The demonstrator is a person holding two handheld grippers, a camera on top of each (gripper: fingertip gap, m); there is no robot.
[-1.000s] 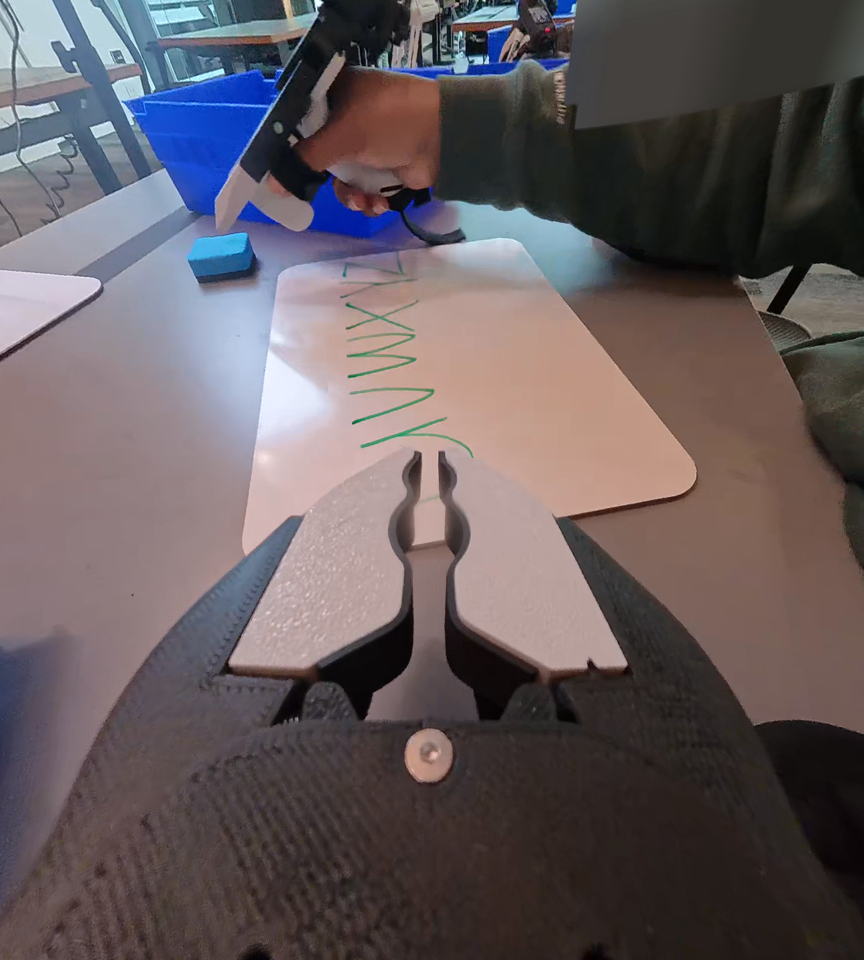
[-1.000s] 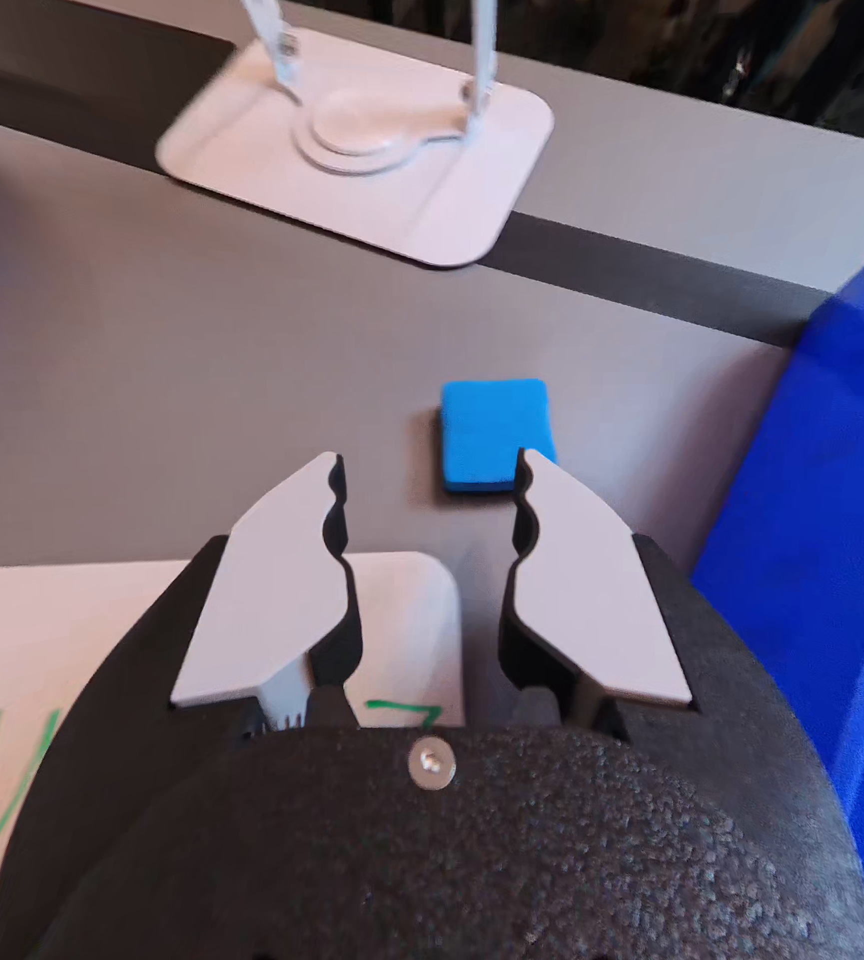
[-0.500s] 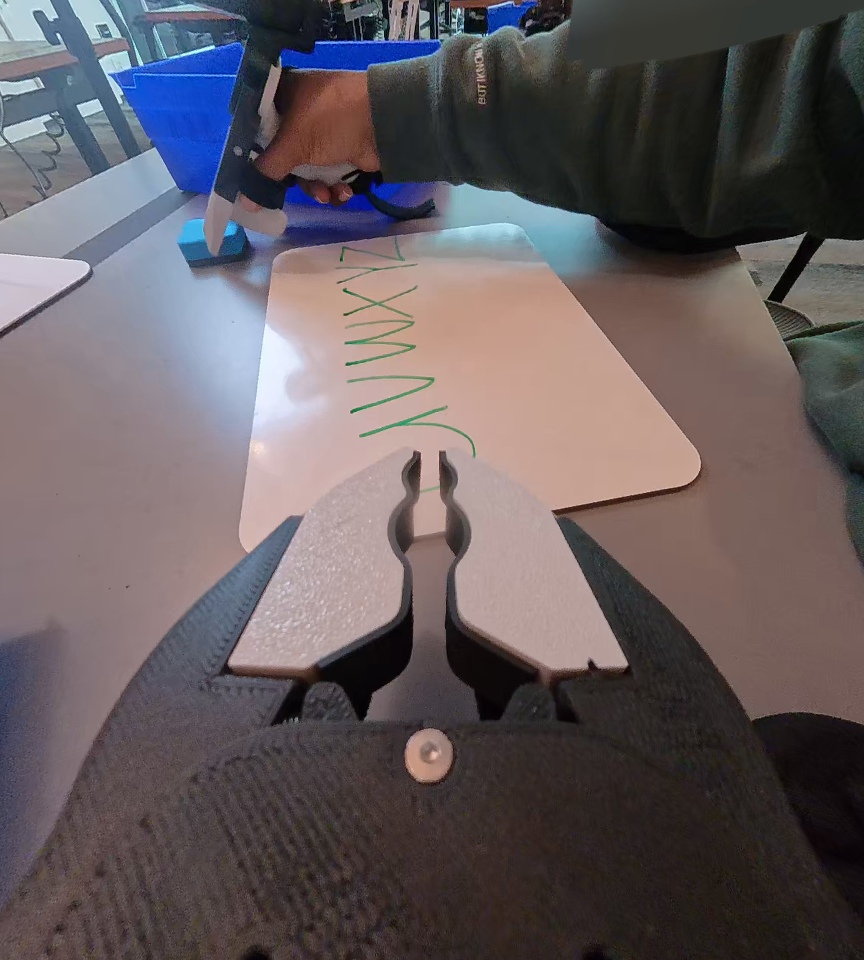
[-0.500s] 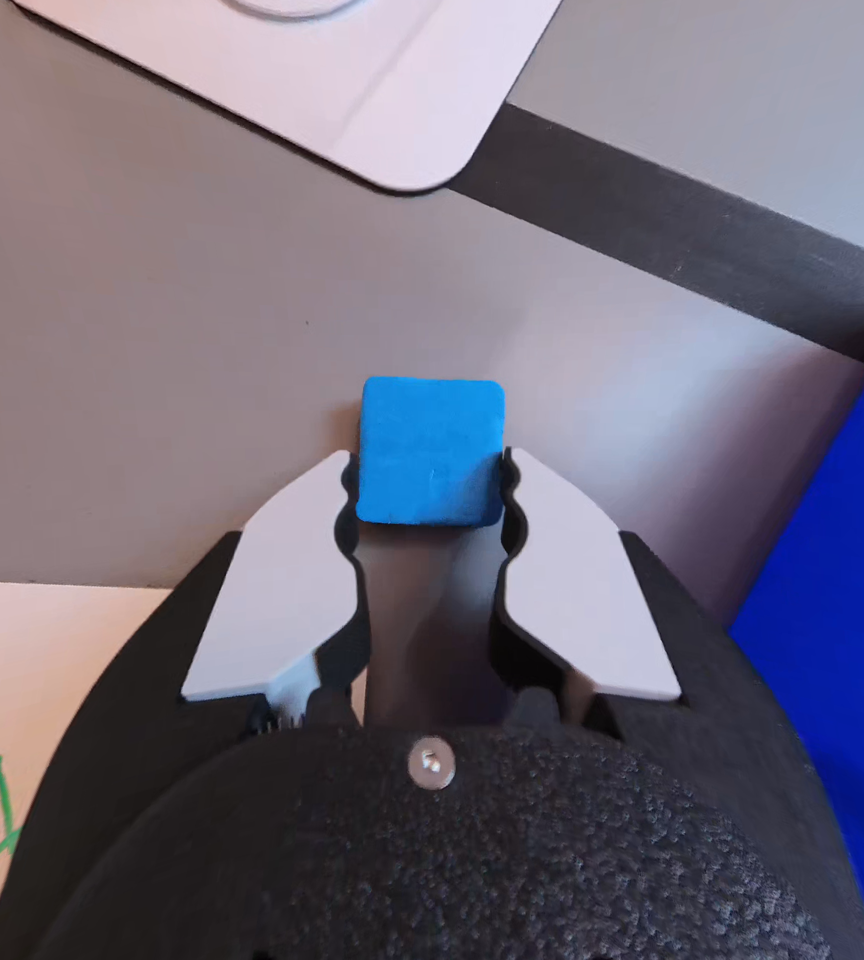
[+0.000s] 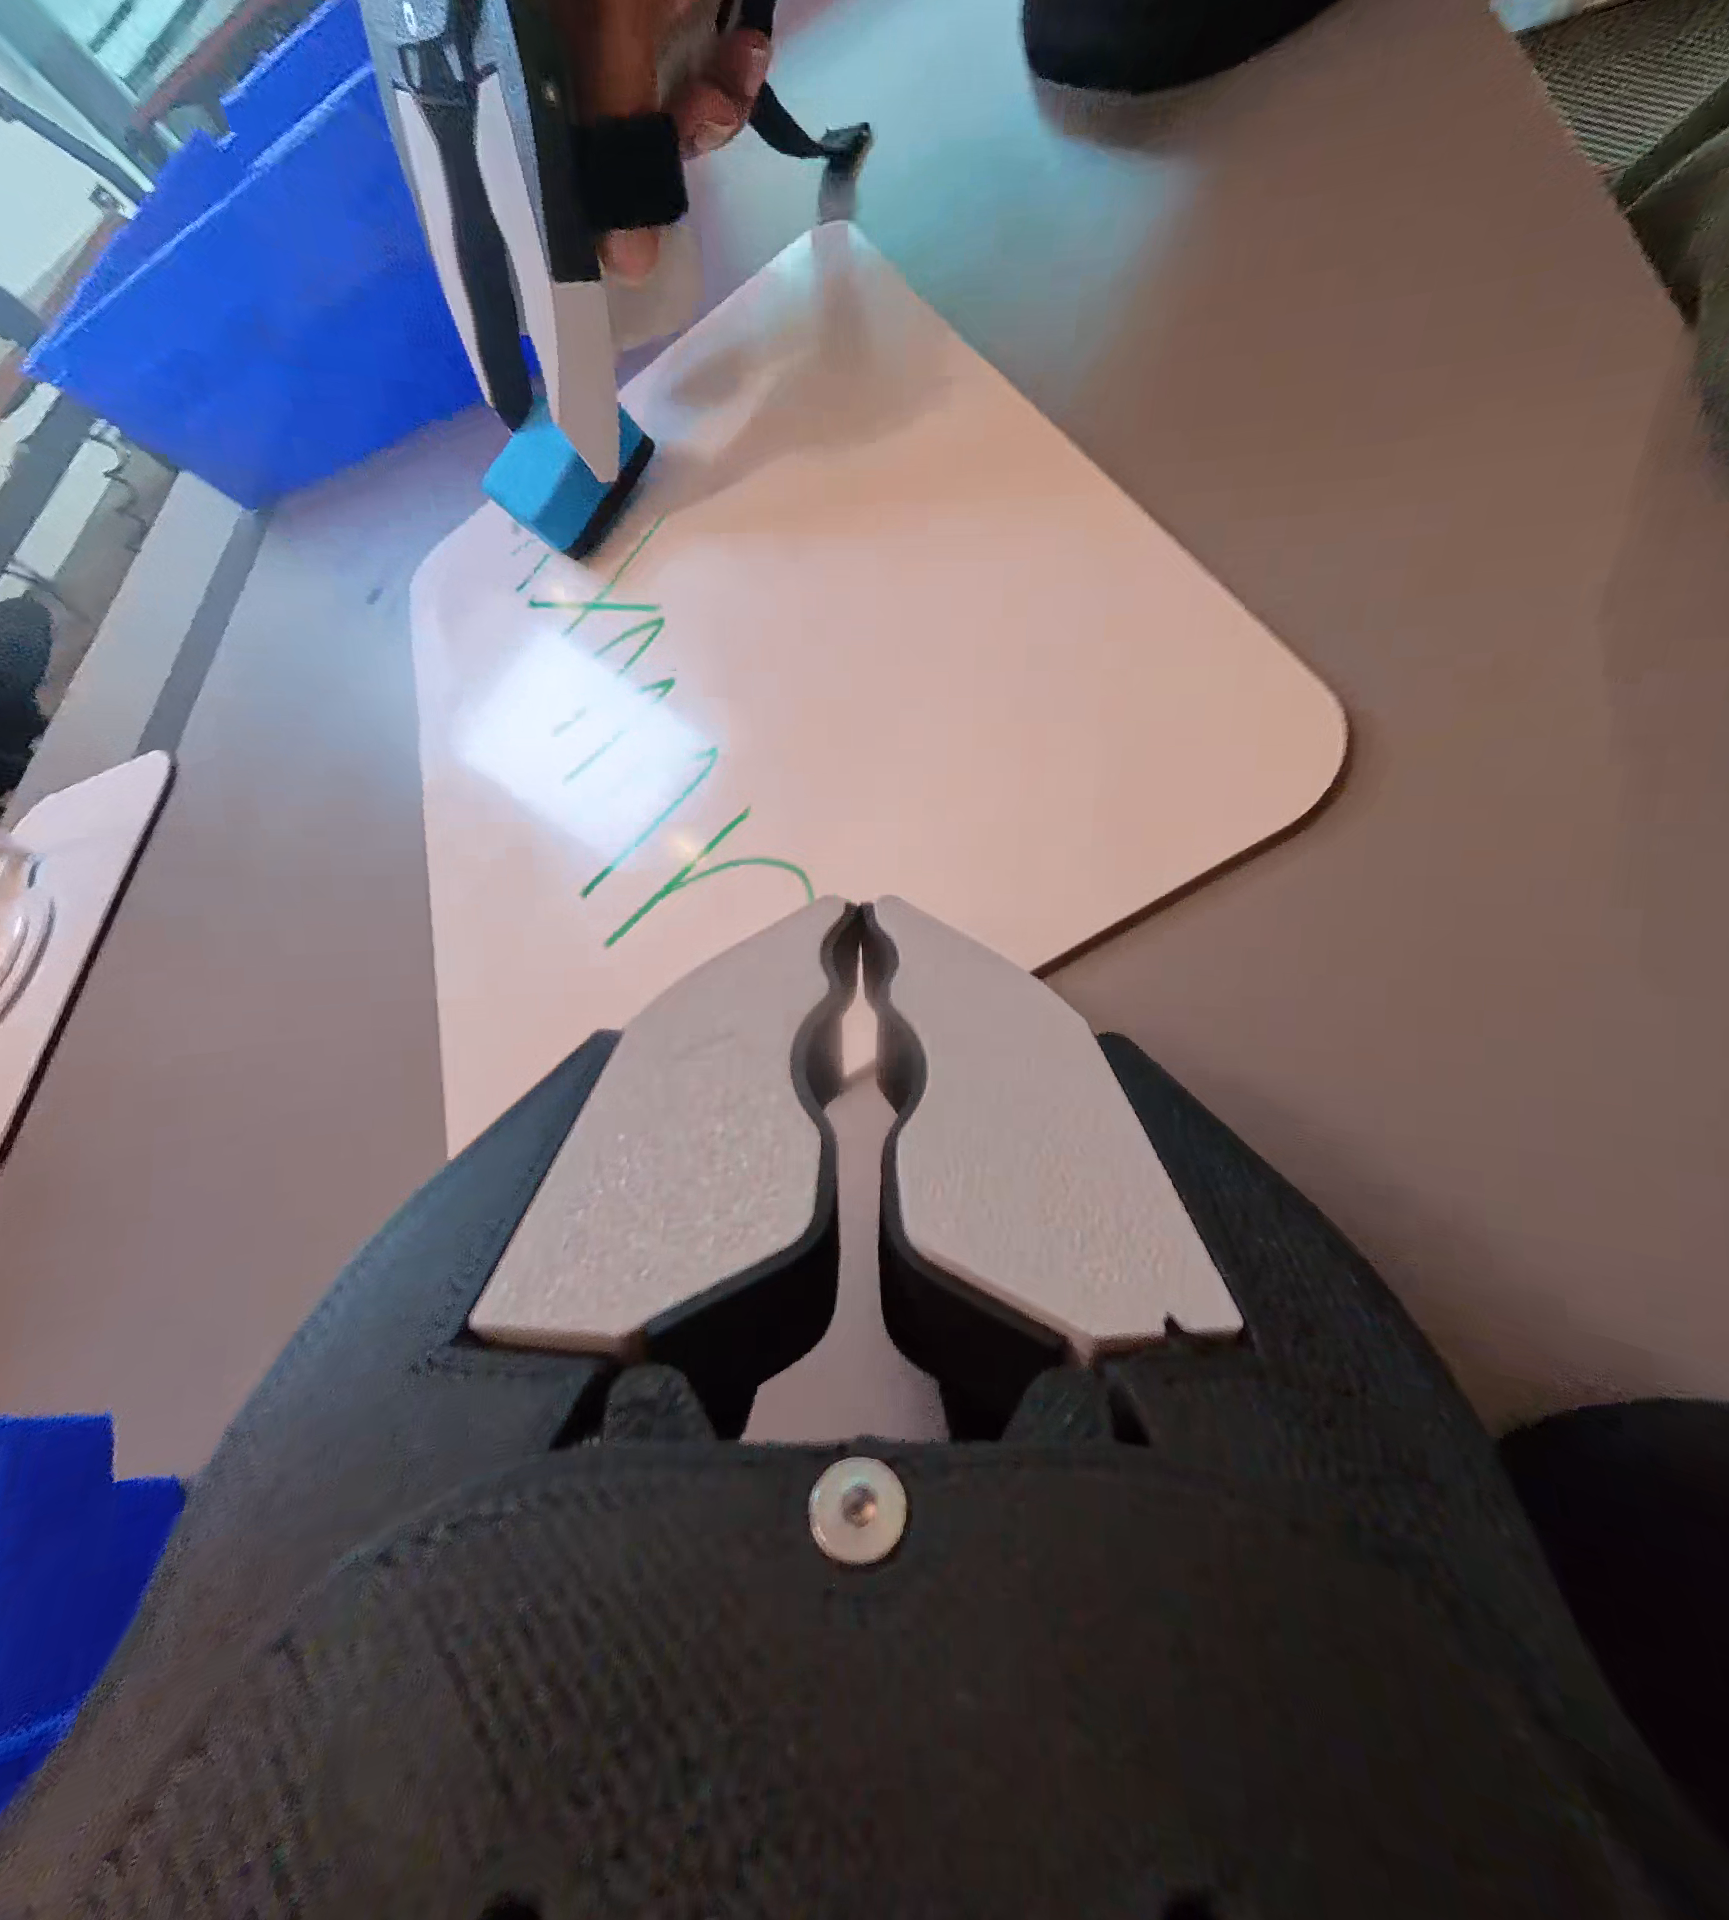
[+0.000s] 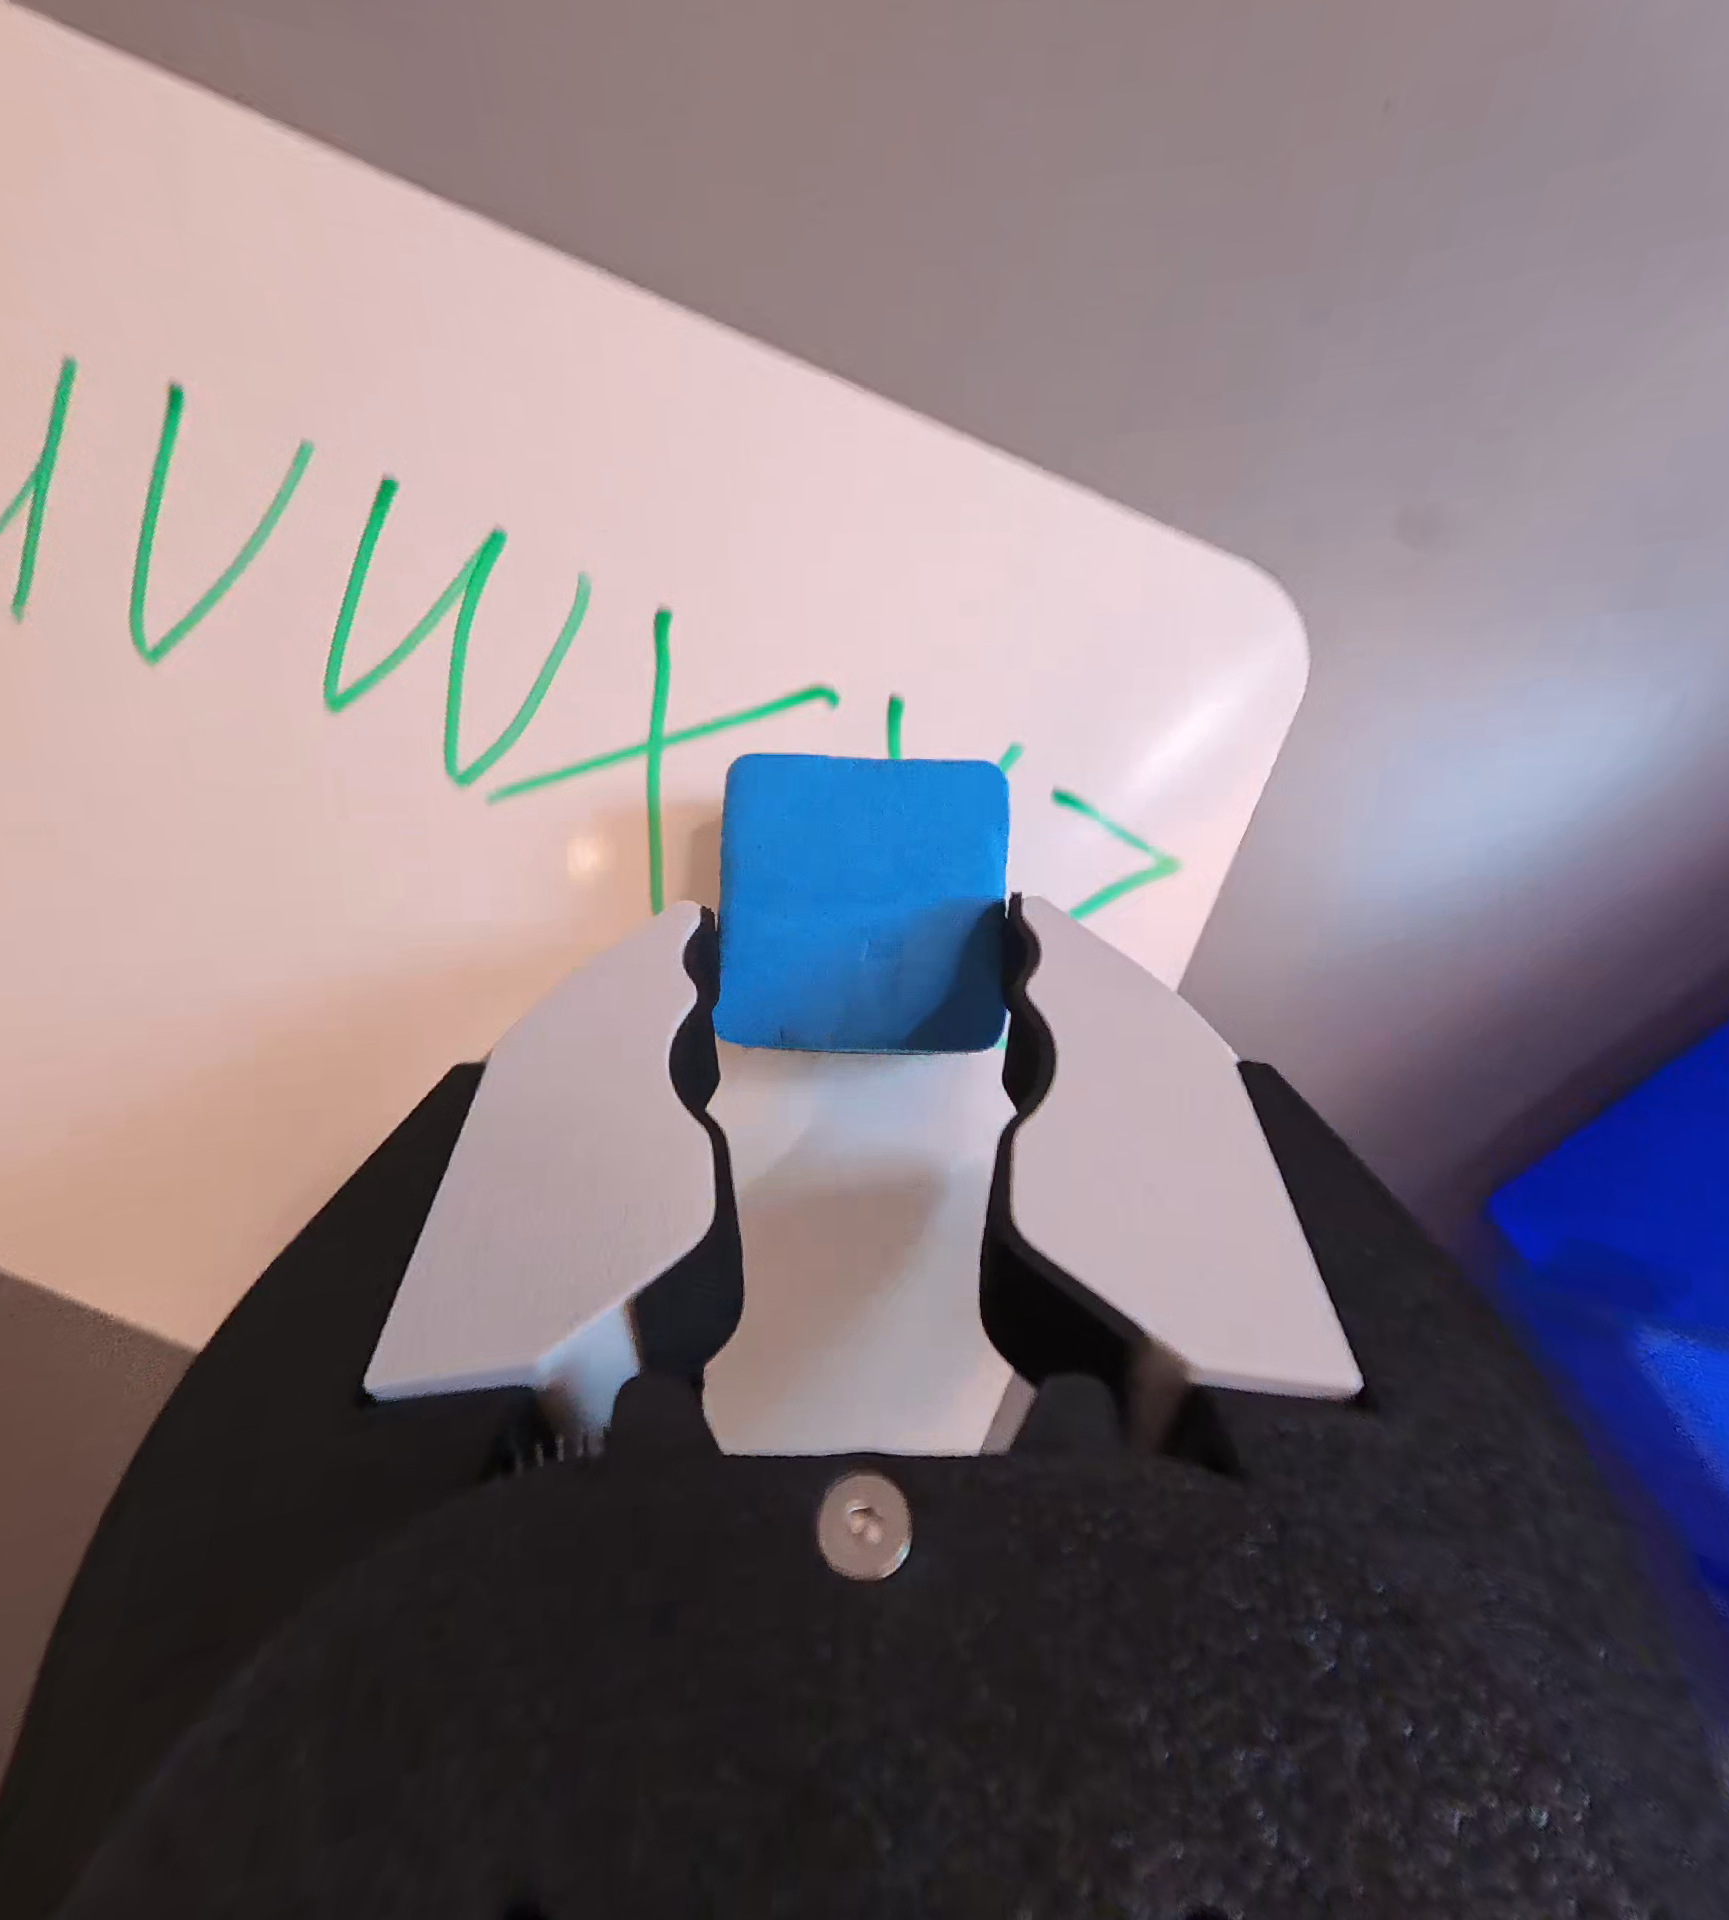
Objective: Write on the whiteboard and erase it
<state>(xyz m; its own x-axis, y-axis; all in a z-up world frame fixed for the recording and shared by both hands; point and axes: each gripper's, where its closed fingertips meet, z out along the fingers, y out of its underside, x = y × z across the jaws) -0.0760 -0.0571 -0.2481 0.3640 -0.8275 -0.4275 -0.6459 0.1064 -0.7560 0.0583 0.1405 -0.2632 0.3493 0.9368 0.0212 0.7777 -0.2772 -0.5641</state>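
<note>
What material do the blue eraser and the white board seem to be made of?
Blue eraser: probably soft foam, matte and slightly grainy, with a dark, perhaps felt, layer underneath. Whiteboard: a thin rigid sheet with a glossy coating, judging by the bright glare; its edge looks brown.

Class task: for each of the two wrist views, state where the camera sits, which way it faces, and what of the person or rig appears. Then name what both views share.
Left wrist view: behind the shut left gripper, looking along the whiteboard; the person's hand works the right gripper.
Right wrist view: behind the right gripper, looking down at its fingers pressing the blue eraser.
Shared: whiteboard, green writing, eraser, blue bin.
</note>
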